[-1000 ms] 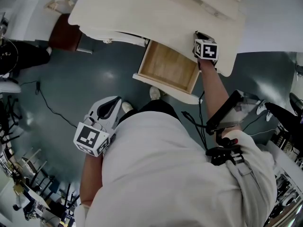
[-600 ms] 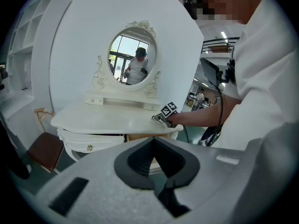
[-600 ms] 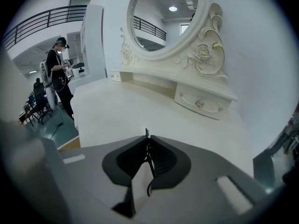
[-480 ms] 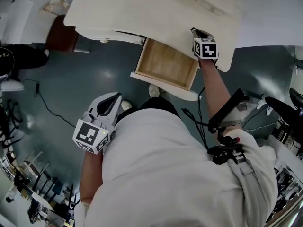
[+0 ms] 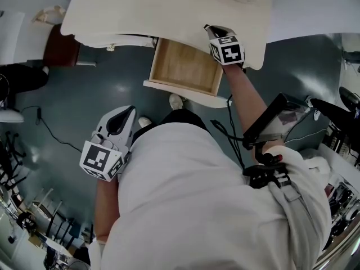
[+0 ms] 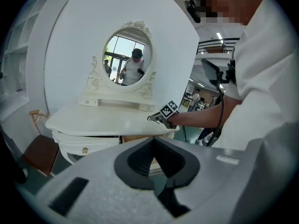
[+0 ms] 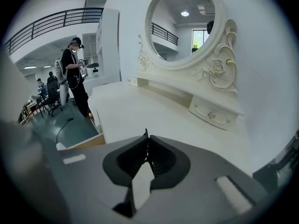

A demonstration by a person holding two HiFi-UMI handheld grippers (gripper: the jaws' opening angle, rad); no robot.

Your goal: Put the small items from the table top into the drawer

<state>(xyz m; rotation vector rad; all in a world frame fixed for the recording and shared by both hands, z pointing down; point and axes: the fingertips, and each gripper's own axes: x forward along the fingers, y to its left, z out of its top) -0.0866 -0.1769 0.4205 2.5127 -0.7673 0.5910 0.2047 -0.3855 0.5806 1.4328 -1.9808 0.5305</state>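
My right gripper (image 5: 207, 28) is over the front edge of the white dressing table (image 5: 140, 10), just right of the open wooden drawer (image 5: 180, 91). Its jaws (image 7: 146, 136) have come together, and a thin dark sliver pokes out at their tips; I cannot make out what it is. The drawer's inside looks bare. My left gripper (image 5: 126, 112) hangs low by the person's left side, away from the table. In the left gripper view its jaws (image 6: 153, 141) meet with nothing between them. No other small items show on the table top.
An oval mirror (image 7: 184, 22) and a small knobbed drawer (image 7: 212, 115) stand at the table's back. A brown chair (image 5: 56, 44) sits left of the table. A cable (image 5: 50, 128) lies on the grey floor. Another person (image 7: 74, 73) stands far off.
The table and drawer have slid left and up in the head view. The right gripper's marker cube has turned at the table's edge. The left gripper stays by the person's side.
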